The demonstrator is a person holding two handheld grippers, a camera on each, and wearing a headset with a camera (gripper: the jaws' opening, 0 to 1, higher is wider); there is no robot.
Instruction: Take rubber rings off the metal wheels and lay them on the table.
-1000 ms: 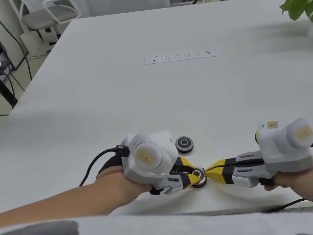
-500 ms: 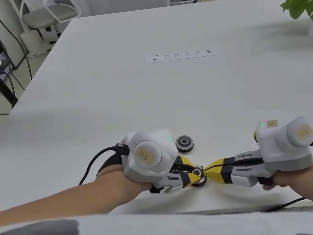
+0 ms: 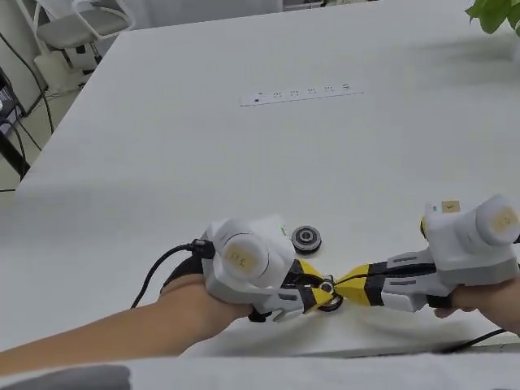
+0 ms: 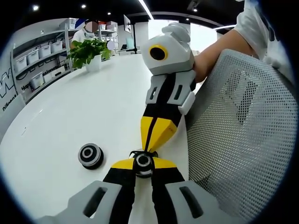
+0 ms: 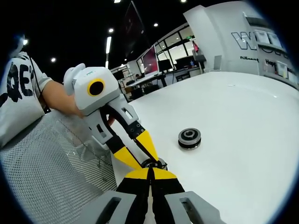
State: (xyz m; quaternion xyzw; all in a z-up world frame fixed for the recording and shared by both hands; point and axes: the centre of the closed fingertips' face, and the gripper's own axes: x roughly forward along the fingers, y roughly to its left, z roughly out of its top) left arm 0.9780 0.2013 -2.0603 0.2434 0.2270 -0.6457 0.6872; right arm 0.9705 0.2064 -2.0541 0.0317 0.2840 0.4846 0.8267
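A small metal wheel (image 3: 327,287) (image 4: 143,161) (image 5: 154,163) is held just above the near edge of the white table (image 3: 244,162). My left gripper (image 3: 320,292) (image 4: 143,164) is shut on it from the left. My right gripper (image 3: 340,290) (image 5: 150,171) meets it tip to tip from the right, jaws pressed together on the black rubber ring at the wheel's rim. A second wheel (image 3: 306,237) (image 4: 90,155) (image 5: 189,137), with its black ring on, lies flat on the table just behind them.
A white power strip (image 3: 301,94) lies far back on the table. A plant (image 3: 491,12) (image 4: 88,50) stands at the far right corner. A mesh chair back (image 4: 243,135) (image 5: 51,163) is close behind the grippers, at the table's near edge.
The right gripper has edged slightly left and down against the wheel. The left gripper and the wheel on the table have stayed put.
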